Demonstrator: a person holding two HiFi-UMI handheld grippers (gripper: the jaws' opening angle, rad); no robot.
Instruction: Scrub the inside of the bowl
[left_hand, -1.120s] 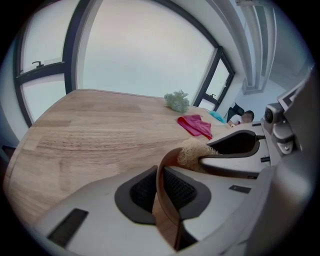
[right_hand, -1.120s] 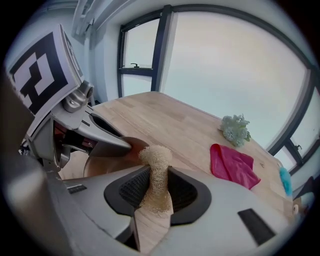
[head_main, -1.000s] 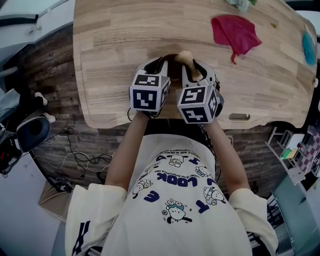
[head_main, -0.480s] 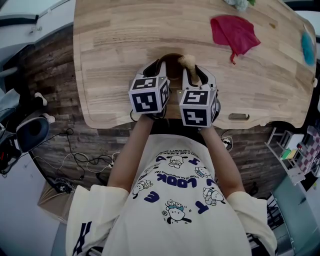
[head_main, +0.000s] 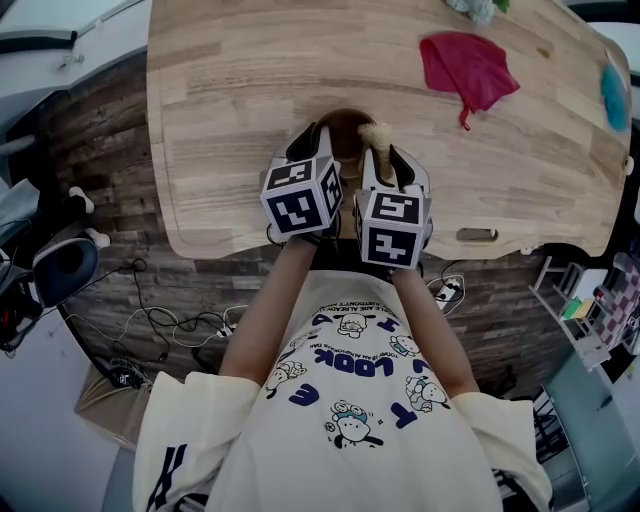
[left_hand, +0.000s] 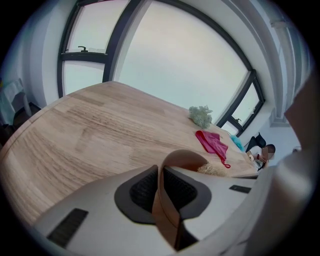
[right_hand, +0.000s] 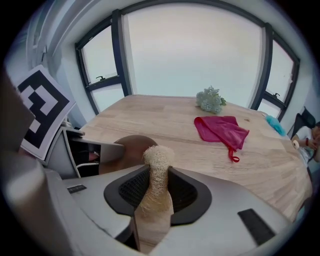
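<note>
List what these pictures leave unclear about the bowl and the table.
- Inside of the bowl: in the head view the left tongs and right tongs cover it; the gripper views show only part.
- Whether the scrubber touches the bowl: hidden in every view.
- The blue thing: cut by the head view's right edge.
- The green clump: cut by the head view's top edge.

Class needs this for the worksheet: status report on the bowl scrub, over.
Left gripper shut on rim of bowl. Right gripper shut on loofah, by the bowl. Red cloth lies apart, not in the way.
</note>
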